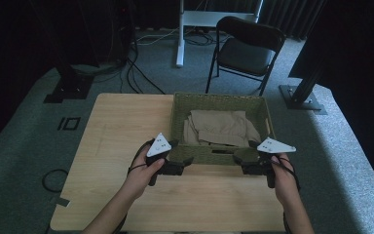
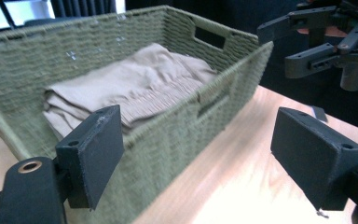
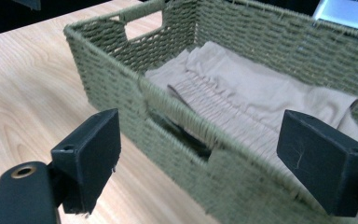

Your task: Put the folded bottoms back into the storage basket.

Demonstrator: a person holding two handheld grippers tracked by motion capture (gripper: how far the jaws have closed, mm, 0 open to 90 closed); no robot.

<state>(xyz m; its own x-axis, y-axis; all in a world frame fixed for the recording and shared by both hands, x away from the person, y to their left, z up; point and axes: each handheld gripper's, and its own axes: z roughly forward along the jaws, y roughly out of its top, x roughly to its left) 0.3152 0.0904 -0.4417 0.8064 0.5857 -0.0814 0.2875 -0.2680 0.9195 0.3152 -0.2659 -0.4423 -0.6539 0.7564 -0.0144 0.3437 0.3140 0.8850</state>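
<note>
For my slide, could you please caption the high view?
Two open grippers, left and right, flank a green woven basket holding folded beige cloth.

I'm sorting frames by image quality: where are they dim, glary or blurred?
High view: dim overall, surroundings nearly black, table moderately lit. Left gripper view: glare on the wood at lower centre, basket near wall soft. Right gripper view: evenly lit, cloth sharp, near basket rim blurred.

The room was dim, its far side nearly black; pale light fell on the carpet [image 1: 341, 161] at right; the high view looked soft and grainy; up close the jaws blurred, and a bright sheen glared off the table [image 2: 242, 186].
</note>
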